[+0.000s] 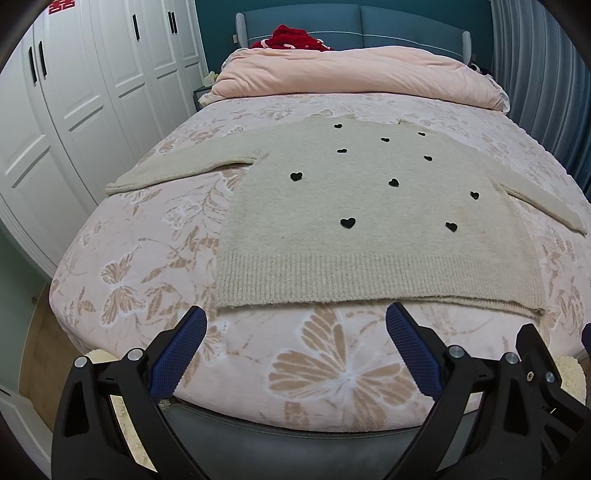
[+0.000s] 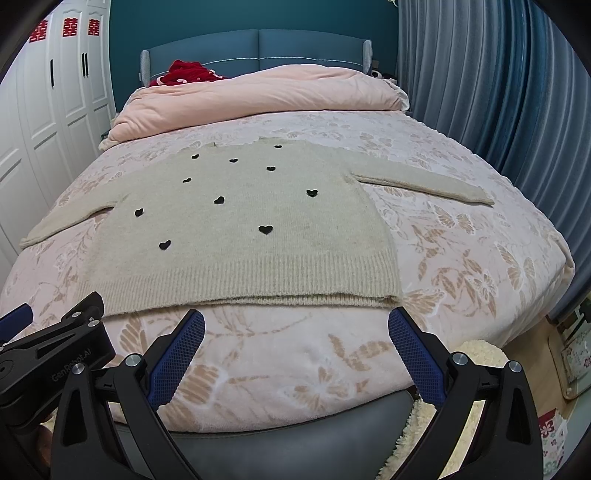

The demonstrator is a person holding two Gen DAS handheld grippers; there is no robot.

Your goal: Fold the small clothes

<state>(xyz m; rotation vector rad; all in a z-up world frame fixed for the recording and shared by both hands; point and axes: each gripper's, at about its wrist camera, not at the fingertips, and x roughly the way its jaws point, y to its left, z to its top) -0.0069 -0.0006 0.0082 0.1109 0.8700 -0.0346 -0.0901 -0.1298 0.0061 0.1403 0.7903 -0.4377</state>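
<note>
The sweater [image 1: 369, 206] lies flat on the bed [image 1: 147, 258], sleeves spread. Both grippers, left [image 1: 295, 325] and right [image 2: 295, 325], hover near its hem, wide apart and holding nothing.

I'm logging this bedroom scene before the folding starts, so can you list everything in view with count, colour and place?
sweater: one, beige with black hearts, spread flat on the bed, sleeves out to both sides, hem toward the cameras
bedspread: one, pink with tan butterfly print, covering the bed under the sweater
duvet: one, plain pink, bunched at the head of the bed
red fabric: one heap, red, behind the duvet against the headboard
headboard: one, blue, far end
wardrobe: one, white with black handles, left of the bed
curtain: one, blue-grey, right of the bed
fluffy rug: one, cream, on the floor at the bed's near right corner
left claw: one, black with blue pads, open, before the hem
right claw: one, same colours, open, before the hem
</note>
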